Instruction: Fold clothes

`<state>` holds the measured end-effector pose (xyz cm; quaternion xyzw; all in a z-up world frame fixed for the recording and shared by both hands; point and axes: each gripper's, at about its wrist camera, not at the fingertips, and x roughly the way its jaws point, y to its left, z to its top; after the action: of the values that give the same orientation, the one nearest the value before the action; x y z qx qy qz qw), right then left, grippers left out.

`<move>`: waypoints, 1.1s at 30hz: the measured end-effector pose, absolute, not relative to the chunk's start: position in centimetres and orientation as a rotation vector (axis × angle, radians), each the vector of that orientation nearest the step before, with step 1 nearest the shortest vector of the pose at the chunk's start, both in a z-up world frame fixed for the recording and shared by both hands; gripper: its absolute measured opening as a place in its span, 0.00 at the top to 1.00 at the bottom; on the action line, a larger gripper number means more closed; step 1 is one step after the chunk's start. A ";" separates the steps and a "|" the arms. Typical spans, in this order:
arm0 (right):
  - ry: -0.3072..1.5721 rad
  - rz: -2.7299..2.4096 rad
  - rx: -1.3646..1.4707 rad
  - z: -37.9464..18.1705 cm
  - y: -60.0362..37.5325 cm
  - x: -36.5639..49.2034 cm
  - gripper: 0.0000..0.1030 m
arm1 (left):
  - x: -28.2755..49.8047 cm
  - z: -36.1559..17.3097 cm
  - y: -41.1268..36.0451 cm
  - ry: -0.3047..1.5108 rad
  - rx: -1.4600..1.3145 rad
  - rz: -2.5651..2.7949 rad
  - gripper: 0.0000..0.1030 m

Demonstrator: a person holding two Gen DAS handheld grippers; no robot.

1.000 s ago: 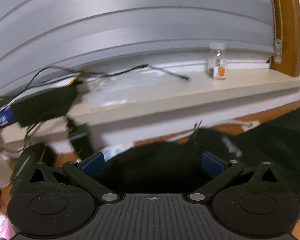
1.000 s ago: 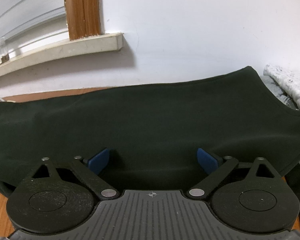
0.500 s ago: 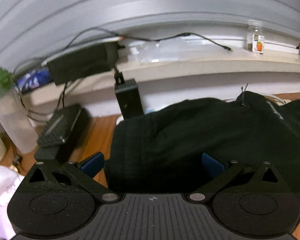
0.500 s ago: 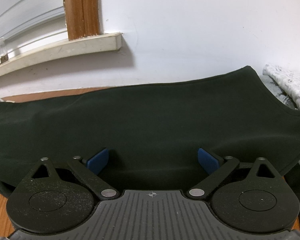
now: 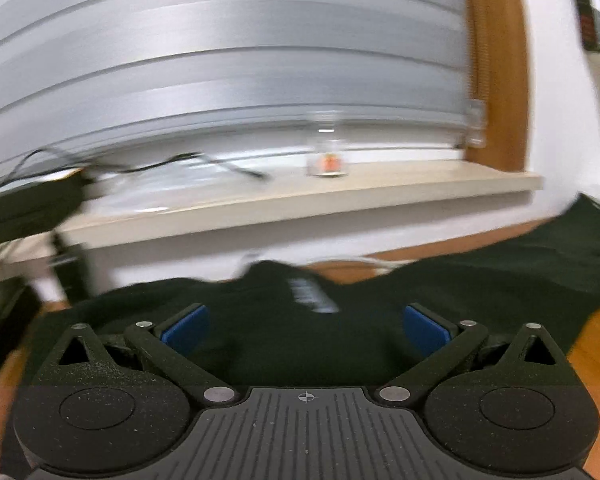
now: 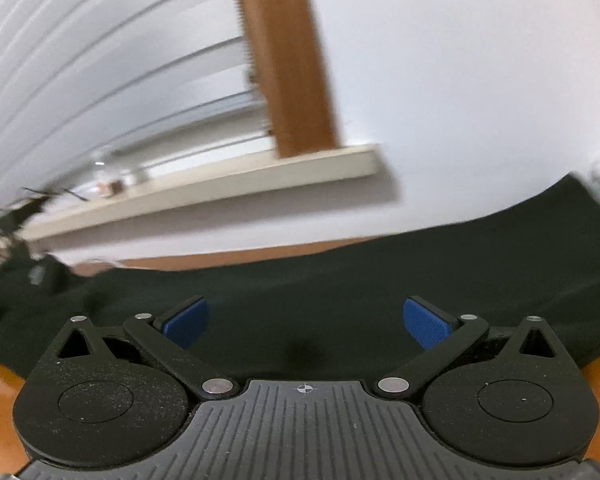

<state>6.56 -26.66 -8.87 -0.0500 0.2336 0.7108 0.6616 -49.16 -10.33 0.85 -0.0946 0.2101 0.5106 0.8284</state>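
No readable text: a white printed mark on the black garment (image 5: 312, 296), at twelve o'clock from the left gripper, is blurred.

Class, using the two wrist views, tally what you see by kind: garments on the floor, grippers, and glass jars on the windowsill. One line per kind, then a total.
Dark garment: 1
Grippers: 2, the left gripper and the right gripper, both open
Small glass jar on the windowsill: 1
Total: 4
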 end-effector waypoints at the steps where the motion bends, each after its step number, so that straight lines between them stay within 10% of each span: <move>1: 0.551 1.629 -0.098 -9.1 -26.7 6.1 0.00 | -47.9 0.4 -10.7 0.457 -0.194 1.062 0.00; 22: 0.573 1.807 -0.157 -8.9 -28.0 -4.4 0.02 | -34.1 -3.6 -17.4 0.548 -0.115 0.800 0.00; 33: 0.486 1.827 -0.260 -9.2 -29.3 -7.1 0.30 | -32.6 -4.6 -17.7 0.590 -0.107 0.779 0.02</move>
<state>-7.11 -29.26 -9.18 -0.1112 0.2076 0.7812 0.5782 -32.65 -17.66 -4.59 -0.0512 0.2835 0.3740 0.8816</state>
